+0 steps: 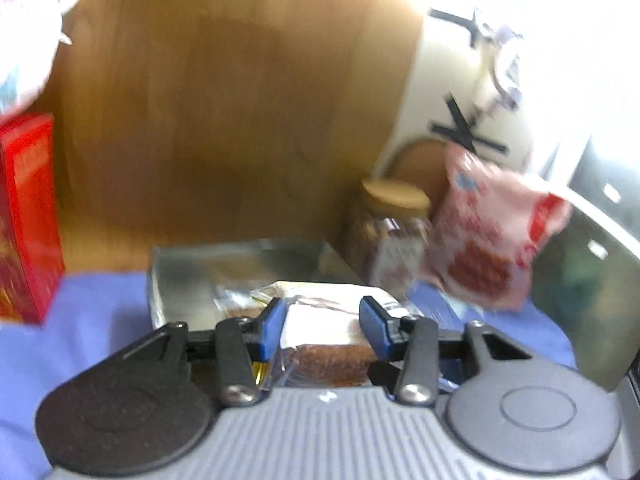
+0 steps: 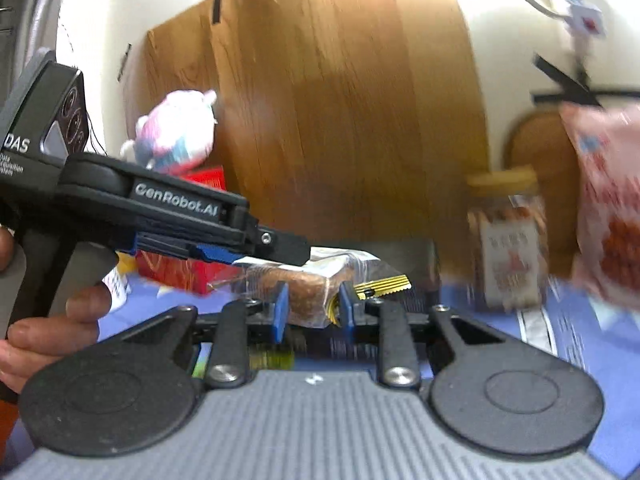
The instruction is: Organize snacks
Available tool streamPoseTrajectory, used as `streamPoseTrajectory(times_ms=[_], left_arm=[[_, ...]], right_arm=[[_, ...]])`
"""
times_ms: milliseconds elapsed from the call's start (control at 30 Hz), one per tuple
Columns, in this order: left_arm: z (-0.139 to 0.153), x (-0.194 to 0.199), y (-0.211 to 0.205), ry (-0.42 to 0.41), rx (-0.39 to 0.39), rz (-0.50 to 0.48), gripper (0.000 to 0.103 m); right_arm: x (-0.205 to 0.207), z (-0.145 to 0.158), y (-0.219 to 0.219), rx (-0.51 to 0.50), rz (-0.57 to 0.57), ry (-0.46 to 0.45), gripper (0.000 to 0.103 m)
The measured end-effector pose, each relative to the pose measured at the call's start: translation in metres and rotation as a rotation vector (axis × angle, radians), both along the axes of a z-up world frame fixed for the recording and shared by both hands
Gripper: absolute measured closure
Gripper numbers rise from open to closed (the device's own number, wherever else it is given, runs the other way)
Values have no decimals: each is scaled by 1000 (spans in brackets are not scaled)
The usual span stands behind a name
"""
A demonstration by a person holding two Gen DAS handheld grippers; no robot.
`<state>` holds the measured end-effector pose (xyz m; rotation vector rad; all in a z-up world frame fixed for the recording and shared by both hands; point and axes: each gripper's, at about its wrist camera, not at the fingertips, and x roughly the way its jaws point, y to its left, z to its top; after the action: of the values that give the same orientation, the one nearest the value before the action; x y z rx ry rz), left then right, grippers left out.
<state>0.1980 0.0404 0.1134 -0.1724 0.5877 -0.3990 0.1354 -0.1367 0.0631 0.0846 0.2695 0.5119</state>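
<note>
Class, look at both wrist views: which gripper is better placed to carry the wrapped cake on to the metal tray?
Probably left. The left gripper clamps the wrapped cake across its body, with the metal tray straight ahead. The right gripper only pinches one end.

Motion-blurred fisheye views, blown-out glare at upper right.

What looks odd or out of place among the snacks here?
One wrapped cake is gripped by both tools at once, left tool and right tool. Both views are blurred; nothing seems spilled.
</note>
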Motion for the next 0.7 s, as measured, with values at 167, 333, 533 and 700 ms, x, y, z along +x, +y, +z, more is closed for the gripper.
streamPoseTrajectory(times_ms=[167,333,533,700], left_arm=[[-16,44,12,57,35,72,60],[-30,35,33,59,45,95,54],[-46,0,71,149,-4,139,51],[-80,-11,85,295,-71,167,51]], right_arm=[[51,-7,20,-79,16,20,67],[43,-10,12,-45,13,45,66],[43,-33,-13,129,111,341,66],[71,-58,-12,244,111,579,67]])
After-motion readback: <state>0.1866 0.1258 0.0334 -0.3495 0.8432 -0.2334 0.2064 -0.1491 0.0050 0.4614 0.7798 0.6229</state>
